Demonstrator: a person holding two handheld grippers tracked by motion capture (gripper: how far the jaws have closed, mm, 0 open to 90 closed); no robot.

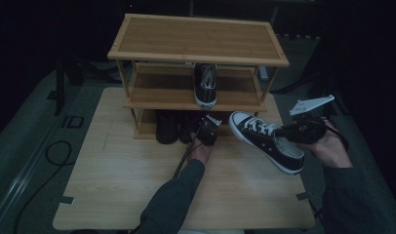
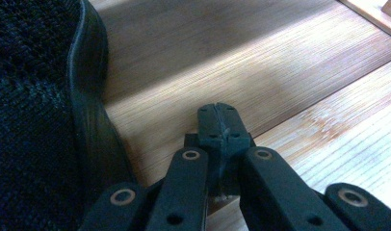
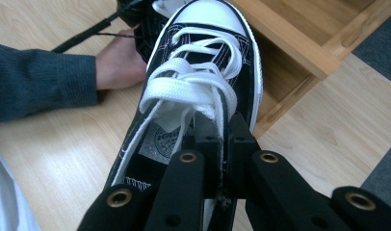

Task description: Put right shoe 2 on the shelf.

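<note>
Right gripper (image 3: 217, 120) fingers pinch the black canvas sneaker with white laces (image 1: 267, 140) — keep it level, toe-first toward the bamboo shoe rack (image 1: 196, 39). Left gripper (image 2: 217, 113) fingers closed, empty.

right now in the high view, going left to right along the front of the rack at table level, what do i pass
dark shoes on the bottom shelf → left tool, shut and empty → black and white sneaker → right tool, shut on the sneaker
</note>
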